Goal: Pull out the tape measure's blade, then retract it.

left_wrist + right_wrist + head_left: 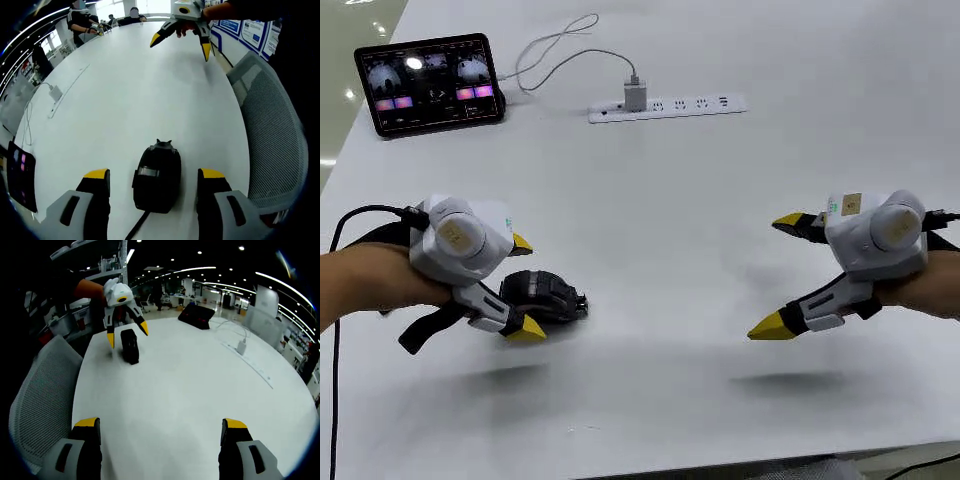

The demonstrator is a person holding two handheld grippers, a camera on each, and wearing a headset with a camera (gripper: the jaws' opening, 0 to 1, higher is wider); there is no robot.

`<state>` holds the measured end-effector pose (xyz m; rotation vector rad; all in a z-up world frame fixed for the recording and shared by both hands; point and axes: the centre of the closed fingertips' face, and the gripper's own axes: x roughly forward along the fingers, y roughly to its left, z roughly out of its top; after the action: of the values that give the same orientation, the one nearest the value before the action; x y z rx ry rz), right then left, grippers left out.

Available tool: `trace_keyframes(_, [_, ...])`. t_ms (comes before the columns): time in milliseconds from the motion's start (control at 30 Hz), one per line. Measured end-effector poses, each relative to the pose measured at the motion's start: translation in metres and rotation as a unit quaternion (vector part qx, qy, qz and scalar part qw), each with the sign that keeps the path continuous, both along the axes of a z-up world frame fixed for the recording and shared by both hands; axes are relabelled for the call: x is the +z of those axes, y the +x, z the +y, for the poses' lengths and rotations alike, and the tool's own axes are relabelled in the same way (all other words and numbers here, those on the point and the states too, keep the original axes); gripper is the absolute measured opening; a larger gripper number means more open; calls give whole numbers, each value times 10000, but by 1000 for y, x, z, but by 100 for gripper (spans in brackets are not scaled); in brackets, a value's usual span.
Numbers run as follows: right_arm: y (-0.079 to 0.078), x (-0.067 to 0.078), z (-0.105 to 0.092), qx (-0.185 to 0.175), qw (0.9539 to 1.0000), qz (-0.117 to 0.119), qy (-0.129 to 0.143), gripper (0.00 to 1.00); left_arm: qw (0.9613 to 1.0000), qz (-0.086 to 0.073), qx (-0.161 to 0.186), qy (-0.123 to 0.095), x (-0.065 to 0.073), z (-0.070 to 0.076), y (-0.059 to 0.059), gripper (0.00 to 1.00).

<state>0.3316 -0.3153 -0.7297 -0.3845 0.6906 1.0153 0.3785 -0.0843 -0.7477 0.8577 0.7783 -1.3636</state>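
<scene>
A black tape measure [546, 296] lies on the white table [660, 200], its blade tucked in. My left gripper [524, 286] stands open around it, yellow tips on either side and not touching; the left gripper view has the tape measure [157, 176] between the two jaws. Far to the right my right gripper [780, 275] hovers open with nothing in it. From the right gripper view the tape measure [130, 345] sits far off under the left gripper [127, 334], and the right gripper [182, 42] appears at the top of the left gripper view.
A tablet [430, 82] with a lit screen leans at the back left. A white power strip [670, 105] with a plugged charger and cable lies behind the middle. A grey mesh chair [270, 125] stands at the table's near edge. People sit at the far end.
</scene>
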Motion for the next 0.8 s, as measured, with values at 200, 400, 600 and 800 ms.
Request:
trace_keyframes(200, [3, -4, 16, 205, 9998, 42, 6, 99, 9994, -23, -277, 189, -5, -1, -3, 59])
trace_keyframes(400, [10, -4, 34, 289, 9996, 51, 49, 99, 9991, -116, -322, 240, -7, -4, 0, 52])
trace_keyframes(600, [15, -6, 52, 442, 9990, 20, 55, 99, 9985, -141, -401, 339, -8, -7, -1, 41])
trace_keyframes(800, [13, -13, 68, 784, 9969, 33, -107, 99, 9977, -200, -525, 371, -8, -9, -1, 38])
